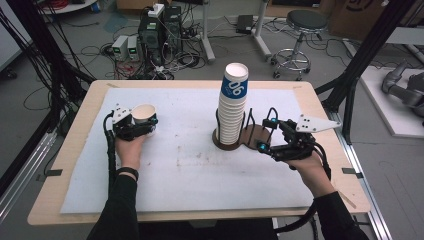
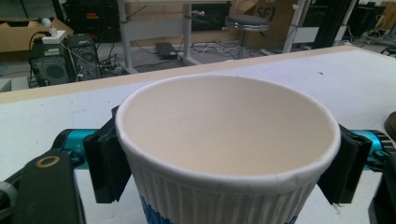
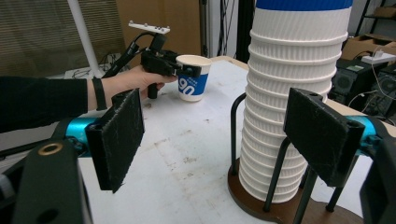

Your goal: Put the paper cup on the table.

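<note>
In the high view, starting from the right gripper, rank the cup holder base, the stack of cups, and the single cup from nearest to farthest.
From the right gripper:
1. Cup holder base, the brown stand right beside its fingers.
2. Stack of cups, standing on the holder's left half.
3. Single cup, far across the table, clamped in the left gripper.

Legible markings:

1. Single paper cup, held between the jaws of the left gripper: white numerals "90" on a blue band, seen in the right gripper view.
2. Top cup of the stack of cups: white numerals on a blue band, reading as "06" or "90" turned round in the high view.
3. Cardboard box in the background of the left gripper view: partial dark print, not legible.
</note>
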`<control>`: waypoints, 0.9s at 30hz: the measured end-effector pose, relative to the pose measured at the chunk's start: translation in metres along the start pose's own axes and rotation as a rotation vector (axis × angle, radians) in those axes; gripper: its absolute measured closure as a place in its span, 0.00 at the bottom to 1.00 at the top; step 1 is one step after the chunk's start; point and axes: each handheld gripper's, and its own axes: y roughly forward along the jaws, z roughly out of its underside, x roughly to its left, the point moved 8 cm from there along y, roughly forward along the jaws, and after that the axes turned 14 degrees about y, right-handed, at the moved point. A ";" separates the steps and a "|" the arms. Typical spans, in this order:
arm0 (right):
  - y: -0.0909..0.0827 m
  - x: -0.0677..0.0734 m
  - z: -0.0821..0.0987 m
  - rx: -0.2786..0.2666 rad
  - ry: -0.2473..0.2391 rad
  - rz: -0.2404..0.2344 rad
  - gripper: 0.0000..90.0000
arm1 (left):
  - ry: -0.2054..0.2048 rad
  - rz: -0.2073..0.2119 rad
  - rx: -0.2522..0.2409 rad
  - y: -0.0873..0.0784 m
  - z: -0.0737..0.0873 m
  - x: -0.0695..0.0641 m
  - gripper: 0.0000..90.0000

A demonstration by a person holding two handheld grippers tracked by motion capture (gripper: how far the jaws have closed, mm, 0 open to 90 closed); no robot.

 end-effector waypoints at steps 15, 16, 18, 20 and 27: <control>0.000 0.001 -0.002 -0.007 -0.005 -0.004 0.23 | 0.015 0.000 0.048 -0.004 0.003 -0.003 0.19; 0.000 0.001 -0.002 -0.007 -0.005 -0.004 0.23 | 0.024 0.002 0.059 -0.005 0.003 -0.004 0.19; 0.000 0.002 -0.003 -0.009 -0.008 -0.004 0.23 | 0.027 0.002 0.071 -0.006 0.003 -0.005 0.19; 0.000 0.003 -0.003 -0.007 -0.010 -0.007 0.23 | 0.022 0.004 0.076 -0.006 0.003 -0.005 0.19; 0.001 0.004 -0.002 -0.003 -0.007 -0.008 0.23 | 0.010 0.014 0.088 -0.006 0.003 -0.007 0.19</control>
